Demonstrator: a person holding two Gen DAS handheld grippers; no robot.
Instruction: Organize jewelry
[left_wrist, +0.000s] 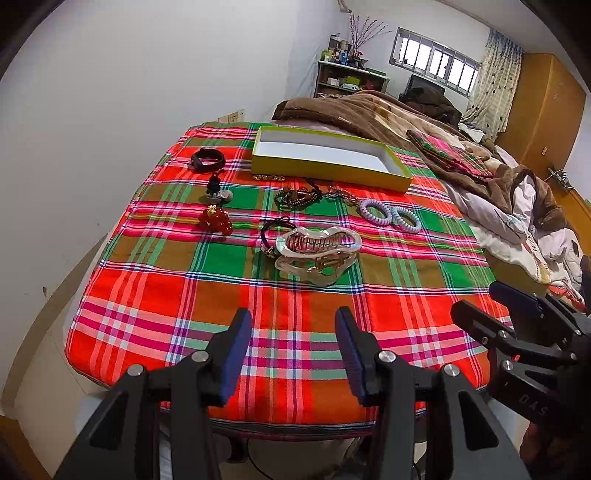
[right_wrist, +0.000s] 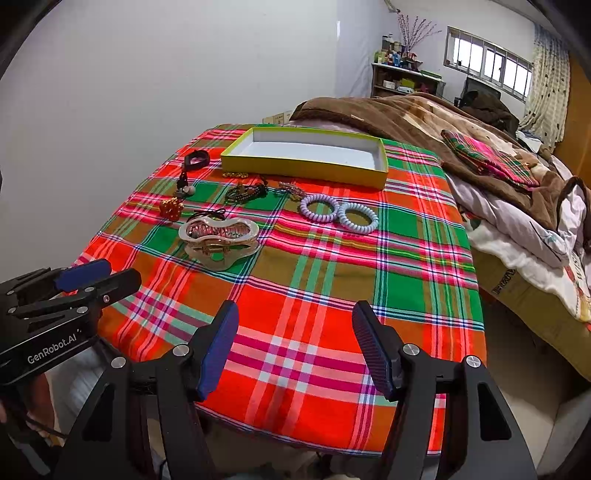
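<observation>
1. Left wrist view: jewelry is seen spread on the plaid cloth (left_wrist: 155, 280) before the far yellow tray (left_wrist: 328, 168), presumably for sorting. The left gripper (left_wrist: 293, 354) is held open and empty near the large hair claw (left_wrist: 317, 254); small beaded pieces are hard to make out.
2. Right wrist view: the right gripper (right_wrist: 295, 350) is held open, empty; two coil hair ties (right_wrist: 338, 214) lie beyond. Table legs are hidden.
</observation>
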